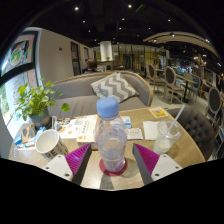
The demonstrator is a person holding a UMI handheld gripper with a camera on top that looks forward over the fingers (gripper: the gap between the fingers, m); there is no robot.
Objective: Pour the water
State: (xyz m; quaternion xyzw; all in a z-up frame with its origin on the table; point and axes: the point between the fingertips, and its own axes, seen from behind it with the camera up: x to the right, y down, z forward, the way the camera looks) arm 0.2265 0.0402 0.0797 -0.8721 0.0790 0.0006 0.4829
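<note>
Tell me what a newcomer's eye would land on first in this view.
First, the clear water bottle with its pale blue cap, standing between the gripper fingers' magenta pads on a red coaster; whether the pads press on it cannot be told. Next, the leafy green plant beyond the left finger, beside a white cup, and a clear glass beyond the right finger on the wooden table.

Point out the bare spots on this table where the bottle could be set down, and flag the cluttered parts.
The water bottle stands between the open gripper fingers on a red coaster. Bare wood shows on the table right of the glass, toward the edge. It is crowded left, around the white cup and plant, and behind, where papers lie.
</note>
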